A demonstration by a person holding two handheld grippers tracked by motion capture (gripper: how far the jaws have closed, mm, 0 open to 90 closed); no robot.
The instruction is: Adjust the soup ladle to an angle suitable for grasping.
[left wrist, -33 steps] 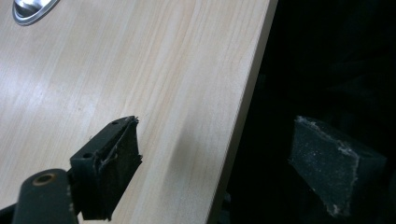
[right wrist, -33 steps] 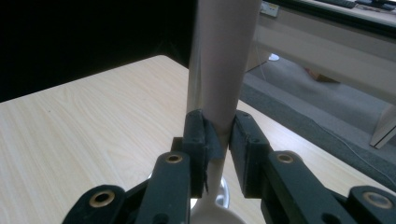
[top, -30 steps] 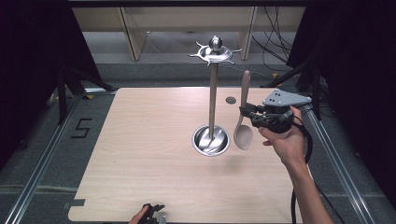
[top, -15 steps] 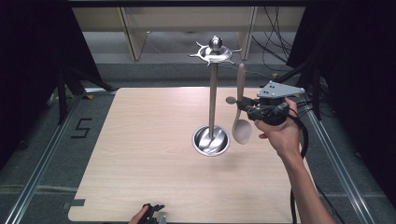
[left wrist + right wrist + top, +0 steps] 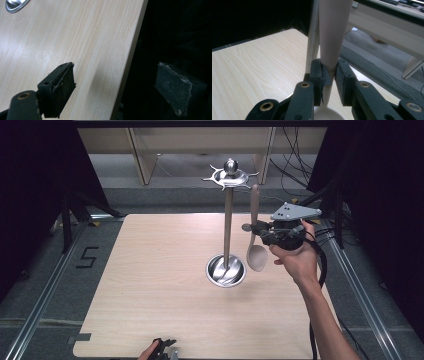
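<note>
Light wood table (image 5: 150, 285); grey floor w/ black "5" mark (image 5: 86, 257), cables (image 5: 295, 165) at back, wood shelf frame (image 5: 142, 160) behind.

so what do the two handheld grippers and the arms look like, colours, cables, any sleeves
The right gripper is black, with a grey three-cornered plate on top and a black cable trailing along a bare, sleeveless forearm. Its jaw links carry brass-coloured rivets. The left gripper has black, blocky jaws with worn, frayed pads.
</note>
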